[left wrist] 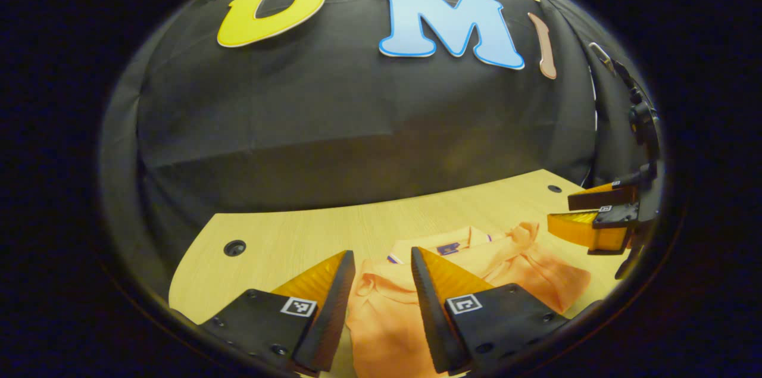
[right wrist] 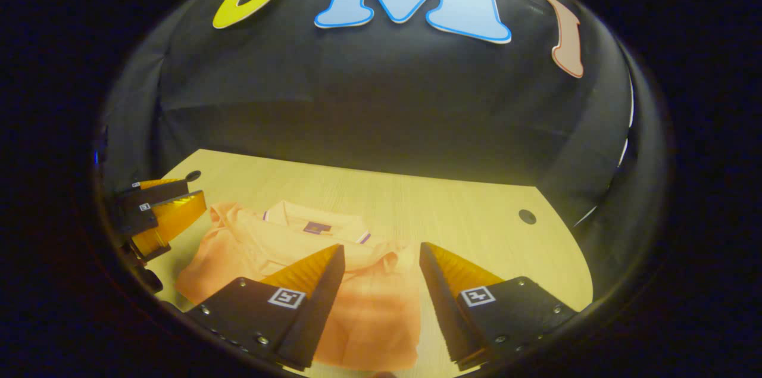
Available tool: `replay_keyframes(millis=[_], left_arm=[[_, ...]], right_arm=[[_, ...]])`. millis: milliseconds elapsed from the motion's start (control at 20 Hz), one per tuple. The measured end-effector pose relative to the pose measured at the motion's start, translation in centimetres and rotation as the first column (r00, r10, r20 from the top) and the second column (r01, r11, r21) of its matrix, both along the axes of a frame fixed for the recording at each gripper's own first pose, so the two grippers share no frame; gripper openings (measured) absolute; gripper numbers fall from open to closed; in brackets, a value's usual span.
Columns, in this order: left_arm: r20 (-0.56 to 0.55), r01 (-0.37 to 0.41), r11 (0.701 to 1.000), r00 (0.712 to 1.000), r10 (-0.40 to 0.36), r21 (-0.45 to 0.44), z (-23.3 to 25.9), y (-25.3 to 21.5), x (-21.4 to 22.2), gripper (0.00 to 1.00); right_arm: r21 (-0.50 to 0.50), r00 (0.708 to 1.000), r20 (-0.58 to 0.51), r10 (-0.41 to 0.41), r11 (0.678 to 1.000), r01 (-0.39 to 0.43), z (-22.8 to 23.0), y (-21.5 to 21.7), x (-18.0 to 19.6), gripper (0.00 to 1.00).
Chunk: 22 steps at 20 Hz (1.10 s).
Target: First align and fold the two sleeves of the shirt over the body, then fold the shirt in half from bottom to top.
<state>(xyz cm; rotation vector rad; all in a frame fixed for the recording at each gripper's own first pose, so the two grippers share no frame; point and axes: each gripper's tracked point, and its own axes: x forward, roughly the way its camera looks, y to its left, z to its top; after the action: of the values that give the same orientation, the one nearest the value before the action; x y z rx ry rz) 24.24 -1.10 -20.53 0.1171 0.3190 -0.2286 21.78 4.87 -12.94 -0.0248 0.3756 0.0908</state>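
Observation:
An orange polo shirt (left wrist: 387, 312) (right wrist: 369, 306) lies on the wooden table, collar toward the far wall, with a sleeve bunched at each shoulder. My left gripper (left wrist: 381, 289) hovers open above the shirt's left side, nothing between its fingers. My right gripper (right wrist: 381, 283) is open above the shirt's right side, also holding nothing. In the left gripper view the right gripper (left wrist: 595, 217) appears at the right edge, beyond the crumpled sleeve (left wrist: 536, 265). The left gripper (right wrist: 161, 211) shows at the left edge of the right gripper view, beside the other sleeve (right wrist: 223, 217).
The light wooden table (left wrist: 286, 235) (right wrist: 464, 211) has a round cable hole near each far corner: one hole (left wrist: 234, 247) on the left, another hole (right wrist: 527, 216) on the right. The black cloth wall stands right behind the table's far edge.

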Motion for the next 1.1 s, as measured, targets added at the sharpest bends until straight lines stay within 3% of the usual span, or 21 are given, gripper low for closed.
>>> replay_keyframes(millis=[100, 200, 250, 400, 450, 1100], left_arm=[[0.017, -0.011, 1.0, 1.0, 0.011, -0.012, 0.9, -0.1, -1.3, 0.76], [0.033, -0.038, 0.999, 0.999, 0.039, -0.023, 1.9, 0.1, -2.9, 0.81], [0.041, -0.046, 0.998, 0.998, 0.048, -0.033, 2.3, 0.1, -3.6, 0.88], [0.063, -0.066, 0.997, 0.996, 0.069, -0.047, 3.9, -0.1, -6.5, 0.89], [0.075, -0.072, 0.996, 0.994, 0.076, -0.052, 4.5, -0.2, -7.3, 0.94], [0.209, -0.136, 0.984, 0.965, 0.157, -0.112, 10.9, -1.9, -18.2, 0.94]], right_arm=[[-0.012, 0.999, 0.034, 0.01, 1.0, -0.009, 1.3, -0.2, -1.6, 0.88], [-0.027, 0.998, 0.067, 0.015, 1.0, -0.013, 2.6, -0.5, -3.4, 0.89], [-0.038, 0.996, 0.084, 0.019, 0.999, -0.016, 3.3, -0.6, -4.5, 0.91], [-0.082, 0.989, 0.143, 0.037, 0.996, -0.026, 5.0, -1.1, -7.3, 0.96], [-0.09, 0.987, 0.156, 0.046, 0.995, -0.032, 5.5, -1.1, -8.3, 0.97], [-0.082, 0.936, 0.335, 0.111, 0.993, -0.089, 11.4, -1.7, -19.0, 0.96]])
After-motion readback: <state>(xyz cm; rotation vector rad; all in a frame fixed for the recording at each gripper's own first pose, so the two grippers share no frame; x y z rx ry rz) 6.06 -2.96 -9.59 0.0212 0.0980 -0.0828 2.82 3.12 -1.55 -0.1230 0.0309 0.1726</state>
